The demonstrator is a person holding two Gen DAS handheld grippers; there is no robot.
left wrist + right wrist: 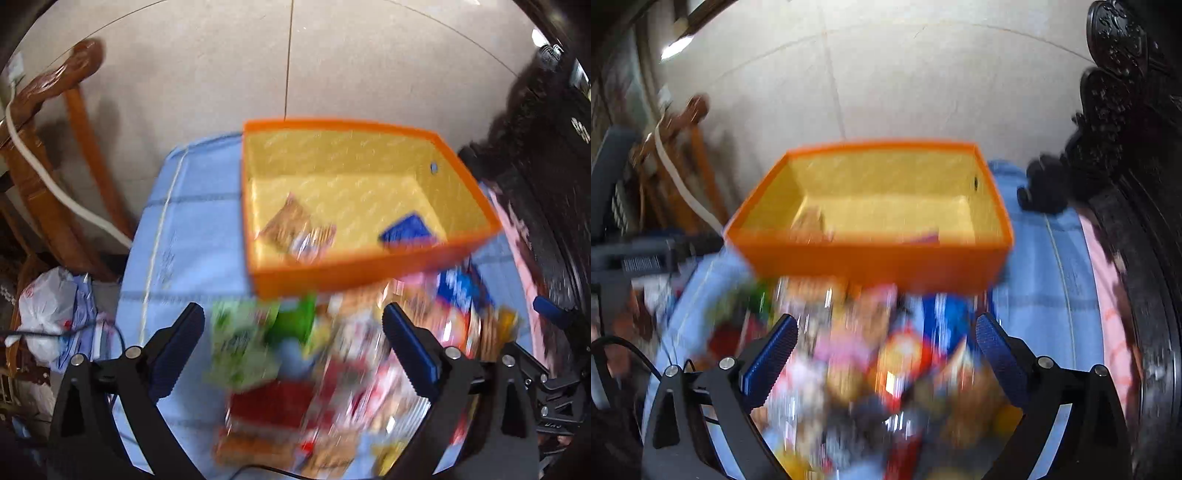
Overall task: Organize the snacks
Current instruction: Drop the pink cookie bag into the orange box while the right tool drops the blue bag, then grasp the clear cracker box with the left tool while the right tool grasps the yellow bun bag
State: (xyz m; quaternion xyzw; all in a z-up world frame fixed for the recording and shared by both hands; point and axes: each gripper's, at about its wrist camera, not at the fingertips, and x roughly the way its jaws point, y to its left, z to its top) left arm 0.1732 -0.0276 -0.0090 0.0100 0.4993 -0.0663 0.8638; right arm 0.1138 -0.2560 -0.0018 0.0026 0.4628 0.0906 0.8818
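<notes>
Both the left gripper [293, 323] and the right gripper [886, 332] are hanging with jaws wide apart, gripping nothing, over a blurred heap of snack packets [314, 369] on the blue cloth [184, 229]. Beyond it, the orange bin [369, 271] is holding 2 packets. A wooden chair [48, 155] is standing alongside the cloth.

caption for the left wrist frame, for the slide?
Open left gripper above blurred snack pile; orange bin behind holds two packets.
</notes>
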